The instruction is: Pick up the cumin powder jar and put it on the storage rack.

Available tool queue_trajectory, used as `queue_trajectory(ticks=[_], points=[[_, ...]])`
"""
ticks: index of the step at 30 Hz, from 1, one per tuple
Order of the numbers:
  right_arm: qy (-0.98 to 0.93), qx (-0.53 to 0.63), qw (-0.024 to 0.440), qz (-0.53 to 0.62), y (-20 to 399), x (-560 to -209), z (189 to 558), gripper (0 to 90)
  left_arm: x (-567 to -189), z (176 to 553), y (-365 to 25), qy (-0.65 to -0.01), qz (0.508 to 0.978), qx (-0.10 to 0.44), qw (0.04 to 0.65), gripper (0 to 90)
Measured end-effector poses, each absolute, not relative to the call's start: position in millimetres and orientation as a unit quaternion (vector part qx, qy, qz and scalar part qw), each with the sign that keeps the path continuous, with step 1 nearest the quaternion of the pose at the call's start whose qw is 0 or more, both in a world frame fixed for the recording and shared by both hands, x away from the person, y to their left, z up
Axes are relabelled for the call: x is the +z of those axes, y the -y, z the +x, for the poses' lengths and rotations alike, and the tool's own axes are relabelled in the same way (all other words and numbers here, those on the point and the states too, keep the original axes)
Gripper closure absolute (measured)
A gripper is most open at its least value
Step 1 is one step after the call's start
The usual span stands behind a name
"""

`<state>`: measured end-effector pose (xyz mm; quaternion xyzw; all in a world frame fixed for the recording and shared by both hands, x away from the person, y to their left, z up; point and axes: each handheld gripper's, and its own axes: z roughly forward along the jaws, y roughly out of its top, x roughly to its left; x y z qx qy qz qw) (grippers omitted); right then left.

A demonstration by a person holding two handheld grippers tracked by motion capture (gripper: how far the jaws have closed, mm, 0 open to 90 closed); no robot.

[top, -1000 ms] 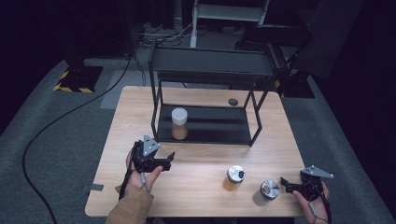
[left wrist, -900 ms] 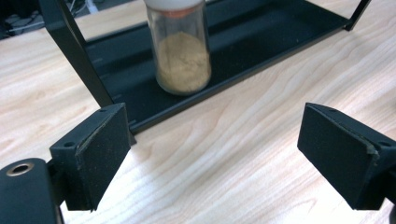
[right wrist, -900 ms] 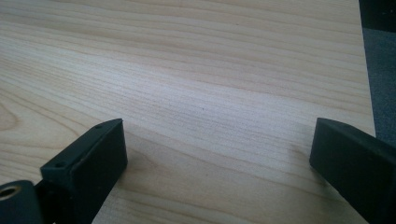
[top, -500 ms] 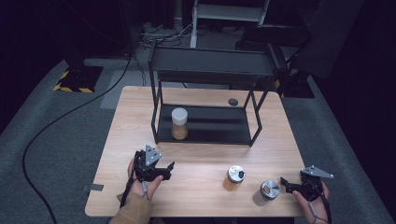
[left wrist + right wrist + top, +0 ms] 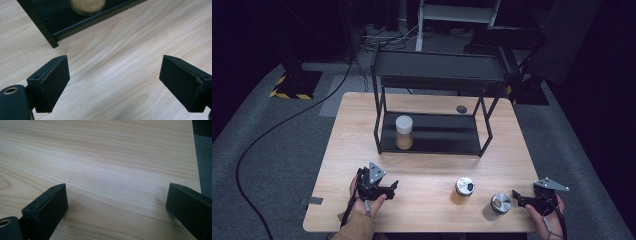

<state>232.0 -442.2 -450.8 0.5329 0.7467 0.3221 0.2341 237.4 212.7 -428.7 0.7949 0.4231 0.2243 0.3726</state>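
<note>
Three jars [image 5: 404, 132], one rack [image 5: 439, 75], two claws [image 5: 382, 190]

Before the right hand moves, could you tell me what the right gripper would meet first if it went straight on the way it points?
Probably the silver-lidded jar just ahead of the right gripper, though depth is unclear.

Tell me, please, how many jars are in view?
3. One jar stands on the rack's lower shelf. Two jars lie on the table near the front: one centre-right, one beside the right gripper.
</note>
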Motion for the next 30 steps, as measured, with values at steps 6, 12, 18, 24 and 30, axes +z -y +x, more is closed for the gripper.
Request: queue_trajectory(ticks=[6,12,18,24,30], points=[[-0.747,0.322,0.234,0.533,442,-451,232,3.9,-434,238,-214,-0.425,0.799,0.220,0.365,9.1],[-0.747,0.322,0.234,0.533,442,-451,232,3.9,-436,241,-212,-0.429,0.806,0.213,0.349,7.4],[-0.747,0.322,0.234,0.533,442,-451,232,3.9,-438,246,-212,-0.430,0.815,0.198,0.334,6.2],[-0.747,0.322,0.234,0.533,442,-451,232,3.9,-442,250,-211,-0.434,0.820,0.188,0.321,5.0],[-0.747,0.322,0.234,0.533,442,-451,232,3.9,-446,255,-217,-0.442,0.818,0.168,0.327,2.6]])
